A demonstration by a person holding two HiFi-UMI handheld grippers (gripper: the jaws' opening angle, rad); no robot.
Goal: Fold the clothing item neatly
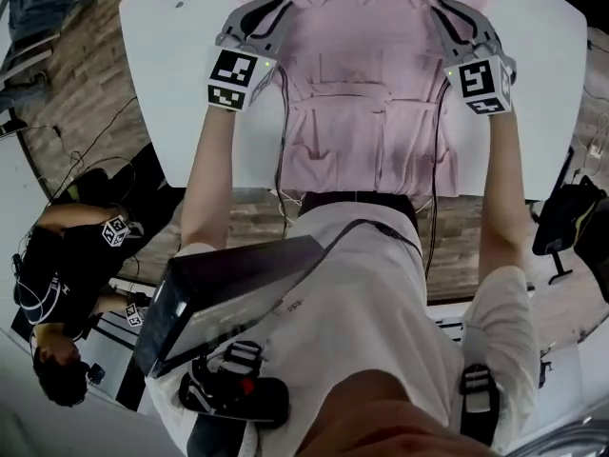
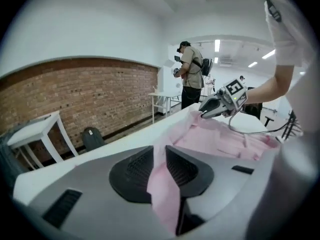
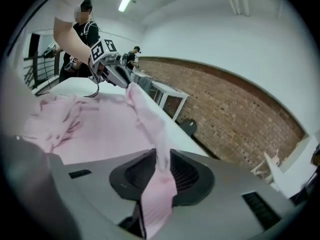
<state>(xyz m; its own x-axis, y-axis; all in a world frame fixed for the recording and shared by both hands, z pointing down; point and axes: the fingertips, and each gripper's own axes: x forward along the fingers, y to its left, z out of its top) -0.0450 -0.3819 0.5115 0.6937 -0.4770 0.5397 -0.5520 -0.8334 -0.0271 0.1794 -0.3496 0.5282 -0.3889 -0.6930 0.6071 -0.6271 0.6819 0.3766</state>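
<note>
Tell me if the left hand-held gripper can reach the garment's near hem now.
Probably not yet: the left hand-held gripper is shut on the far edge of the pink garment; nothing else blocks the way.

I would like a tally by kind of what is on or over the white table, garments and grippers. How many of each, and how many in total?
pink garment: 1
grippers: 2, the left gripper and the right gripper, each with its jaws shut on the pink garment
total: 3
</note>
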